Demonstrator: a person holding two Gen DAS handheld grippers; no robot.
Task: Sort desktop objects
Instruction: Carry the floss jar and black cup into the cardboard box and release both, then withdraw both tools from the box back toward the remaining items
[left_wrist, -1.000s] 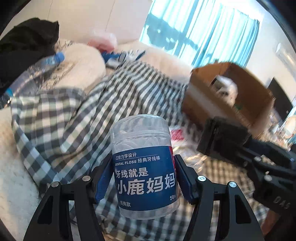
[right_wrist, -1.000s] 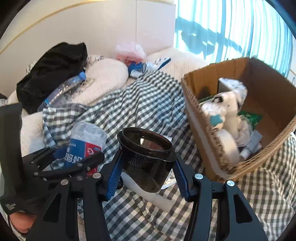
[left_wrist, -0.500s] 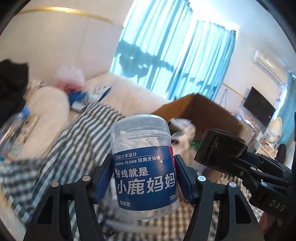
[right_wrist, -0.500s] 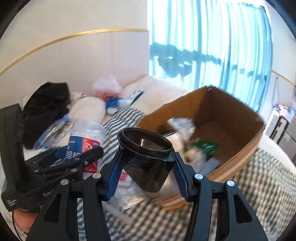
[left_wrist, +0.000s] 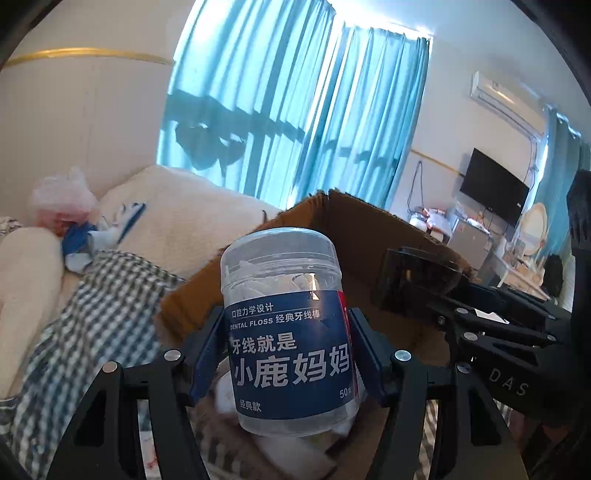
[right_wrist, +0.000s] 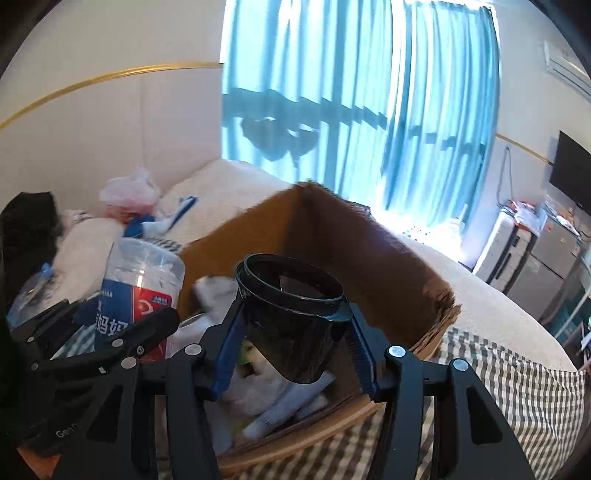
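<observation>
My left gripper (left_wrist: 284, 354) is shut on a clear dental floss jar (left_wrist: 288, 328) with a blue label, held upright over the near edge of a brown cardboard box (left_wrist: 362, 236). My right gripper (right_wrist: 291, 339) is shut on a black cup (right_wrist: 291, 314), open end up, above the same cardboard box (right_wrist: 354, 240). In the right wrist view the floss jar (right_wrist: 140, 291) and the left gripper show at the left. In the left wrist view the black cup (left_wrist: 417, 280) shows at the right. White packets and tubes (right_wrist: 280, 402) lie in the box.
The box sits on a bed with a checked blanket (left_wrist: 92, 325) and cream bedding (right_wrist: 491, 291). A pink bag (right_wrist: 129, 192), blue-white cloth (right_wrist: 173, 214), dark clothing (right_wrist: 26, 229) and a water bottle (right_wrist: 29, 291) lie by the headboard. Blue curtains (right_wrist: 369, 110) hang behind.
Both grippers rose and swung right from over the checked blanket to above the cardboard box, each keeping its hold on its object.
</observation>
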